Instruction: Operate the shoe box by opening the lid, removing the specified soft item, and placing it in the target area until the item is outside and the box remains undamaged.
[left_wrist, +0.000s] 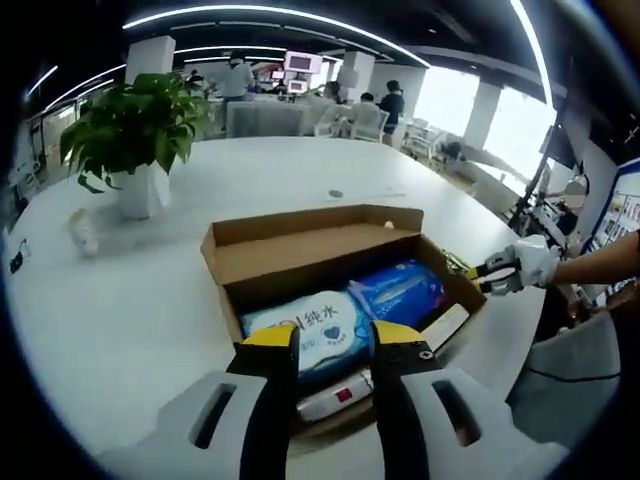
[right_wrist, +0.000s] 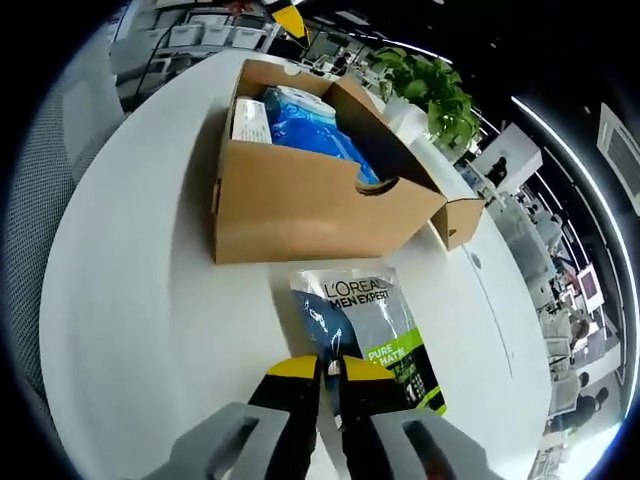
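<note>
The cardboard shoe box (left_wrist: 300, 250) stands open on the white table, its lid folded back. Inside lie a white and blue wipes pack (left_wrist: 318, 335), a blue soft pack (left_wrist: 400, 290) and smaller items. My left gripper (left_wrist: 333, 345) hovers open over the box's near edge, above the wipes pack. The right gripper (left_wrist: 492, 276), held by a gloved hand, is just beyond the box's right side. In the right gripper view a L'Oreal Men Expert pouch (right_wrist: 375, 325) lies flat on the table beside the box (right_wrist: 300, 210). My right gripper (right_wrist: 332, 372) is shut on its near edge.
A potted plant (left_wrist: 135, 125) in a white pot stands at the table's far left, also seen behind the box (right_wrist: 435, 95). A small white object (left_wrist: 85, 232) lies near it. People and chairs (left_wrist: 365, 118) are beyond the table. A grey chair (right_wrist: 75, 130) sits at the table's edge.
</note>
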